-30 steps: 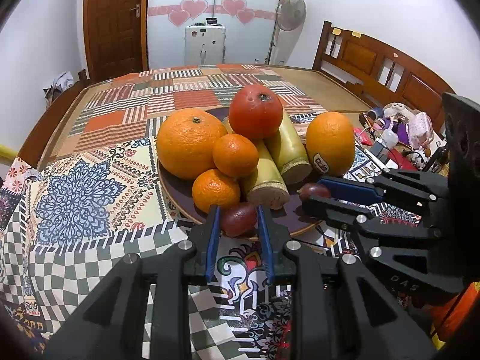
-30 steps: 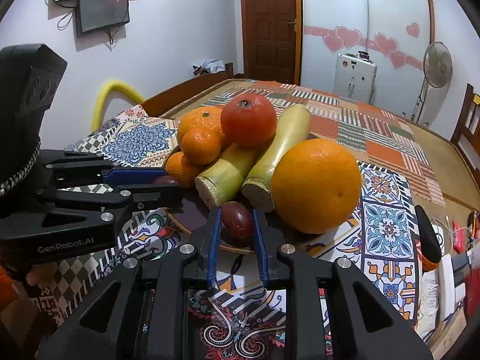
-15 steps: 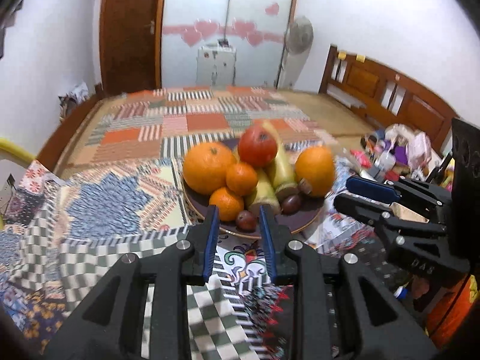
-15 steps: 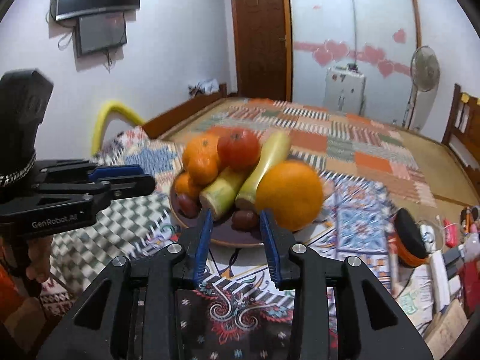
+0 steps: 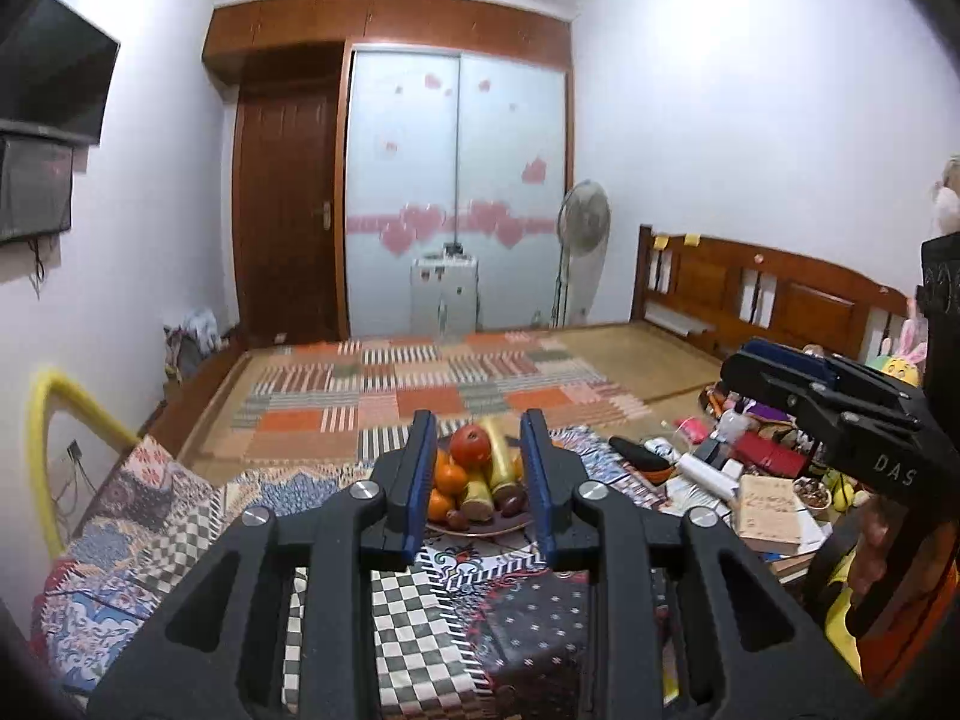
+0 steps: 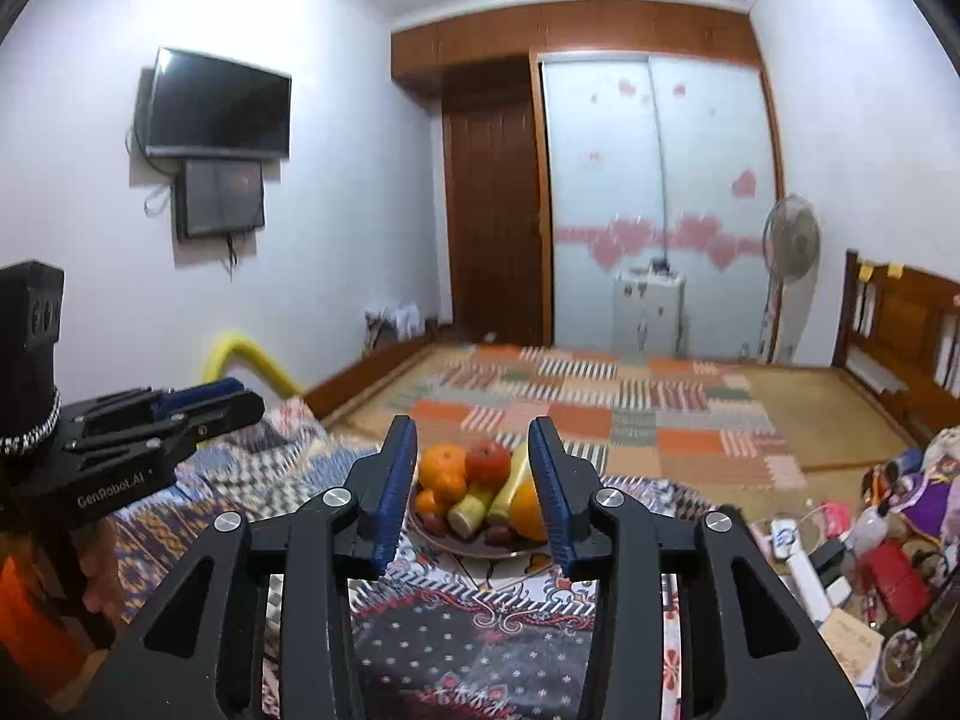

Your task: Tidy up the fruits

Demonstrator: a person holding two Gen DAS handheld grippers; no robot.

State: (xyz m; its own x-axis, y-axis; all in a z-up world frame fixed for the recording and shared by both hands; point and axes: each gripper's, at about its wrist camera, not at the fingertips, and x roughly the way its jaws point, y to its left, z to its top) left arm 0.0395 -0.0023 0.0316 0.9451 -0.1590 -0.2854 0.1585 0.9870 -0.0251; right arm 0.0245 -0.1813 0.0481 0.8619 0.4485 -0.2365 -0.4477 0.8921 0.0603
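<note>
— Fruit plate now far off on patterned bedspread, both dark fruits released onto it.
— Left gripper and right gripper pulled back, fingers spread, empty.

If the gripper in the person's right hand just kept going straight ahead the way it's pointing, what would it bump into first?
Probably the fruit on the plate. The right gripper, jaws open and empty, frames the pile; the big orange and the cut green stalks sit nearest. Depth is hard to judge through this lens.
</note>
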